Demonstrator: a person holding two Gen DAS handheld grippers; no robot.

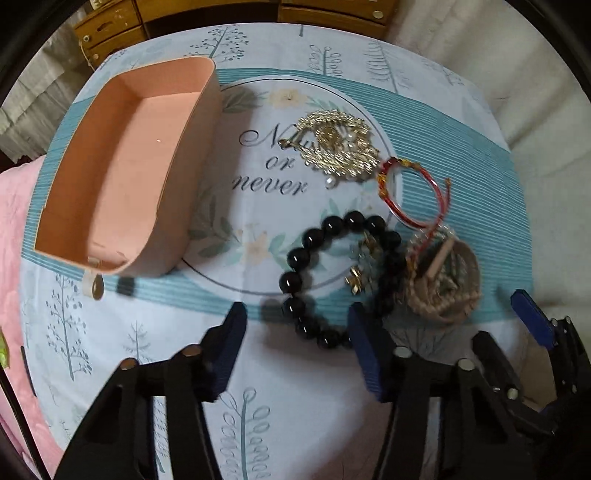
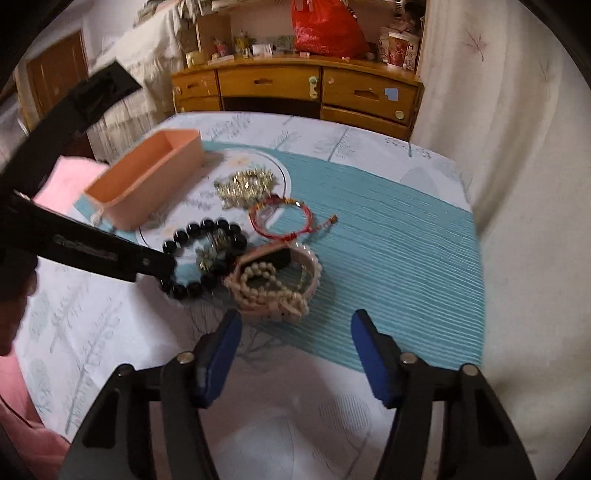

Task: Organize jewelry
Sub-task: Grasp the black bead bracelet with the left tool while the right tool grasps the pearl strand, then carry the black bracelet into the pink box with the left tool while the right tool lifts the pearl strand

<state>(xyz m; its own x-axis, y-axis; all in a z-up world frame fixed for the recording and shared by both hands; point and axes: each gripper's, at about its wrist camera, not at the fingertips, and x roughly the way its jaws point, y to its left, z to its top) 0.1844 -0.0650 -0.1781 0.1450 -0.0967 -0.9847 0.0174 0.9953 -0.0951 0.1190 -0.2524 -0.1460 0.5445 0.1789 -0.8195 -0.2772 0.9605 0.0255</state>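
Observation:
An empty pink box stands on the cloth at the left; it also shows in the right wrist view. Jewelry lies in a cluster to its right: a gold brooch, a red cord bracelet, a black bead bracelet around small gold earrings, and a beige pearl bundle. My left gripper is open just in front of the black beads. My right gripper is open just before the pearl bundle.
A blue and white printed cloth covers the table. A wooden drawer unit stands behind it, with a red bag on top. Pink fabric lies at the left edge. White curtain hangs at the right.

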